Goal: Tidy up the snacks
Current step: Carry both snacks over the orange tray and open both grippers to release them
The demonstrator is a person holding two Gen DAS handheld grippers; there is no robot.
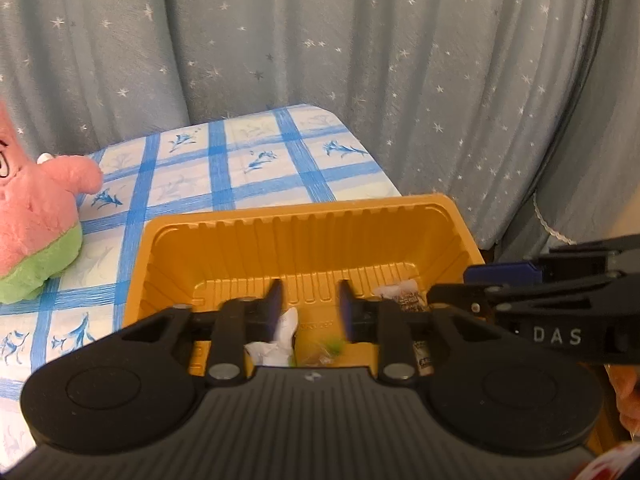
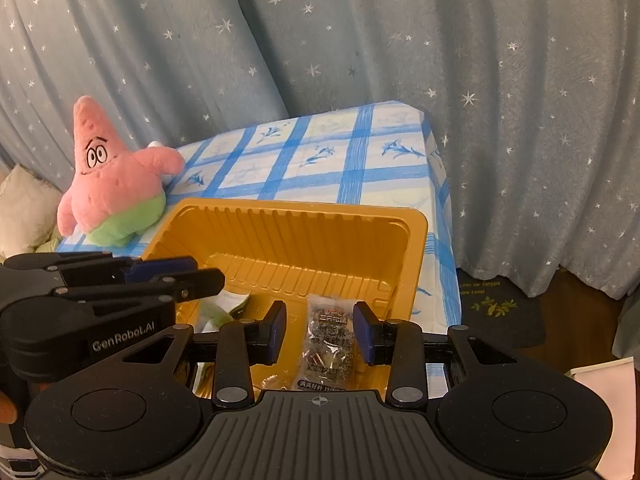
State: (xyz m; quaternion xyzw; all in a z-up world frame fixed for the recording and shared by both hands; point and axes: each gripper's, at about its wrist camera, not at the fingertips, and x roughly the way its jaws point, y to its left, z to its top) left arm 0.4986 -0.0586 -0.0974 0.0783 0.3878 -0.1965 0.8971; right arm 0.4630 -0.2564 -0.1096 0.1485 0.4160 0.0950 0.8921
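A yellow plastic tray (image 1: 304, 236) (image 2: 296, 236) stands on a blue-checked tablecloth. My left gripper (image 1: 310, 310) is open and empty over the tray's near part. Below it lie a white wrapper (image 1: 280, 338), a small green-marked packet (image 1: 330, 350) and a dark snack packet (image 1: 404, 296). My right gripper (image 2: 320, 334) is open above a clear packet of dark snack (image 2: 328, 340) lying in the tray, not touching it. A white-green packet (image 2: 232, 302) lies at the tray's left. Each gripper shows in the other's view, right (image 1: 500, 292), left (image 2: 160, 276).
A pink star plush toy (image 2: 112, 180) (image 1: 36, 208) sits on the tablecloth (image 1: 256, 160) (image 2: 352, 164) left of the tray. A star-patterned grey curtain (image 2: 360, 40) hangs behind. A dark floor mat (image 2: 496, 308) lies to the right below the table.
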